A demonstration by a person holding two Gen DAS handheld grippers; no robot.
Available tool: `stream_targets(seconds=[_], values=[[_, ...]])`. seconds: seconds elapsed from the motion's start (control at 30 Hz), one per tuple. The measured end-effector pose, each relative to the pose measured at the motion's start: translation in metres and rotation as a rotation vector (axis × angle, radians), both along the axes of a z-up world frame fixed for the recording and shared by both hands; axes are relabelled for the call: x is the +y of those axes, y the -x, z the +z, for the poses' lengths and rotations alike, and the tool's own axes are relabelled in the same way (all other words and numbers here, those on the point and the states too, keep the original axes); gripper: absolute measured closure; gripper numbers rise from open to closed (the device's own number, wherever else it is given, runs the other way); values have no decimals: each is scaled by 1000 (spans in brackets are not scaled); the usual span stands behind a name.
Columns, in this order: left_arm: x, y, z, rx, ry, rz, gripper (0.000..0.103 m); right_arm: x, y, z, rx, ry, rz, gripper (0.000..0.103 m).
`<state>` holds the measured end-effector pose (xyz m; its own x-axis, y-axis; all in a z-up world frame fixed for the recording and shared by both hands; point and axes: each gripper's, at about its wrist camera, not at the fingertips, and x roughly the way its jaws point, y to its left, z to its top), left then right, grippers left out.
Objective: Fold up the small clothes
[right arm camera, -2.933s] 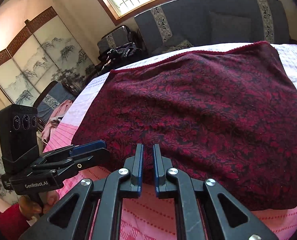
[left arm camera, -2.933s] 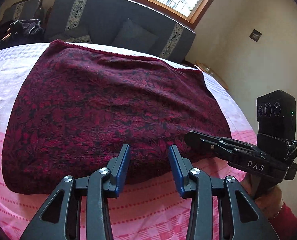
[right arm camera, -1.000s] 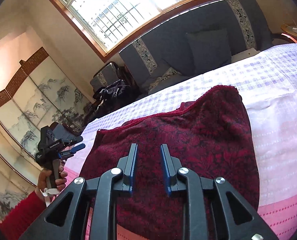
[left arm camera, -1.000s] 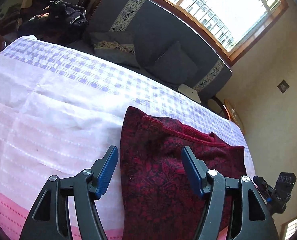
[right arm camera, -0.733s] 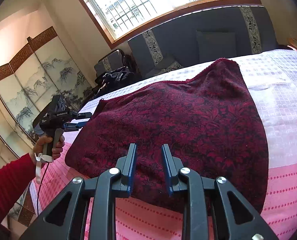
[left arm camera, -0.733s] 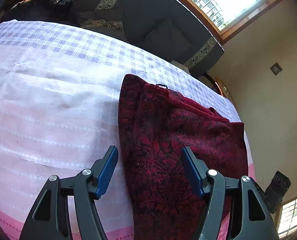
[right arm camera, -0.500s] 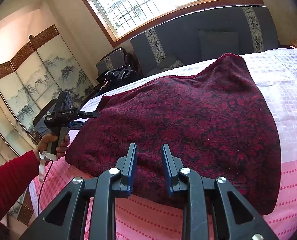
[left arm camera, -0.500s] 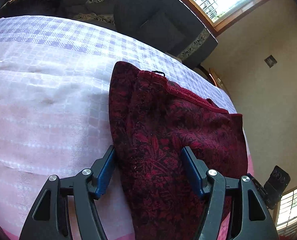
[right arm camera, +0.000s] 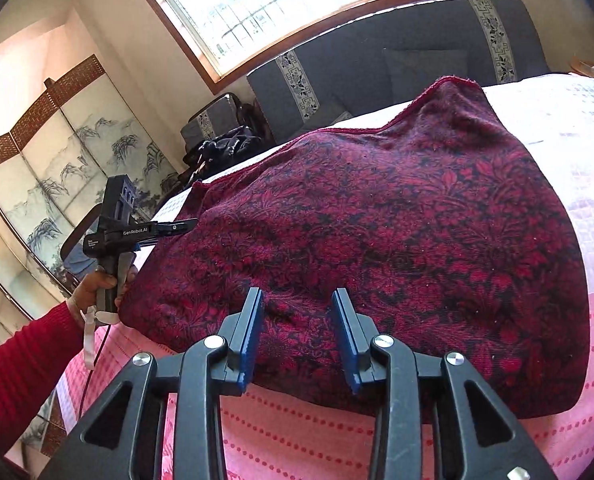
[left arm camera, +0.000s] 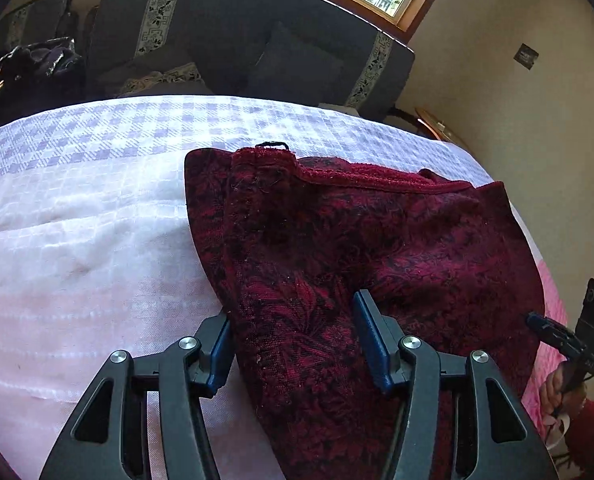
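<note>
A dark red patterned garment lies flat on the bed cover. My left gripper straddles the garment's left edge, its jaws closing. The left pad is at the cloth's edge and the right pad rests on top, without a pinch. In the right wrist view the garment fills the middle. My right gripper is at its near edge, jaws opening, with the cloth's edge between the pads. There the left gripper reaches the far left edge. The right gripper shows at the right border.
A dark sofa with cushions stands behind the bed under a window. Dark bags lie at the back left. A painted folding screen stands on the left. A person's red sleeve holds the left gripper.
My left gripper sank onto the garment's left edge, rolled, and its jaws narrowed. My right gripper came down to the near edge and its jaws widened.
</note>
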<state>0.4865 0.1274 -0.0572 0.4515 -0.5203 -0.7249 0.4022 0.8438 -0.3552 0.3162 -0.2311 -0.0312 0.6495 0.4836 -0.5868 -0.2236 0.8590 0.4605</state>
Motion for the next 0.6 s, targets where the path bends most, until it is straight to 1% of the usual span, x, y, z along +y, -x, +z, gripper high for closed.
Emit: stream_targets(seconds=[0.07, 0.13, 0.2, 0.4, 0.6], values=[[-3, 8, 0, -65, -26, 4, 49, 9, 0, 2, -11, 42, 12, 61], [-8, 12, 3, -105, -66, 7, 51, 17, 2, 4, -26, 75, 27, 57], [-14, 16, 5, -140, -108, 8, 51, 20, 3, 5, -29, 88, 26, 55], [-21, 21, 7, -190, -161, 16, 52, 18, -3, 3, -11, 82, 17, 54], [-26, 23, 7, -211, -192, 20, 52, 20, -4, 3, -10, 90, 23, 51]])
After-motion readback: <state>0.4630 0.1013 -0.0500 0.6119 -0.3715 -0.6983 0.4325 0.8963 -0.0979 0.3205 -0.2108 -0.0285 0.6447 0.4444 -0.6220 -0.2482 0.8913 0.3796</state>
